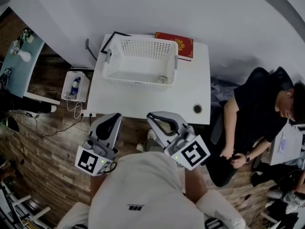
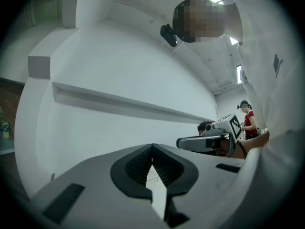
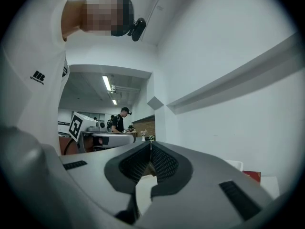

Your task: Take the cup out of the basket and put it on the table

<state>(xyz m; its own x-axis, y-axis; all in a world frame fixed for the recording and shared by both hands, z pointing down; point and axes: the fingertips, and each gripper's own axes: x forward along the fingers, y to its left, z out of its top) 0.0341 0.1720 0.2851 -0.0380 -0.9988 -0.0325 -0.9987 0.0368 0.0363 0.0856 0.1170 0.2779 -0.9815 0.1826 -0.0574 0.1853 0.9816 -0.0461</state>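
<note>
A white plastic basket [image 1: 140, 61] stands at the back of the white table [image 1: 143, 104]. A small clear cup [image 1: 162, 79] lies inside it at the front right corner. My left gripper [image 1: 114, 116] and right gripper [image 1: 153, 116] are both held close to my body, at the table's front edge and well short of the basket. In the left gripper view the left gripper [image 2: 152, 147] has its jaws together with nothing between them. The right gripper [image 3: 151, 144] is likewise shut and empty. Both gripper views look up at the white wall, so neither shows the cup.
A red book [image 1: 177, 44] lies behind the basket, and a black frame [image 1: 110, 38] sits at its back left. The table has a round cable hole [image 1: 197, 109] near its front right corner. A person in black [image 1: 259, 113] sits to the right. A small bin [image 1: 74, 86] stands left of the table.
</note>
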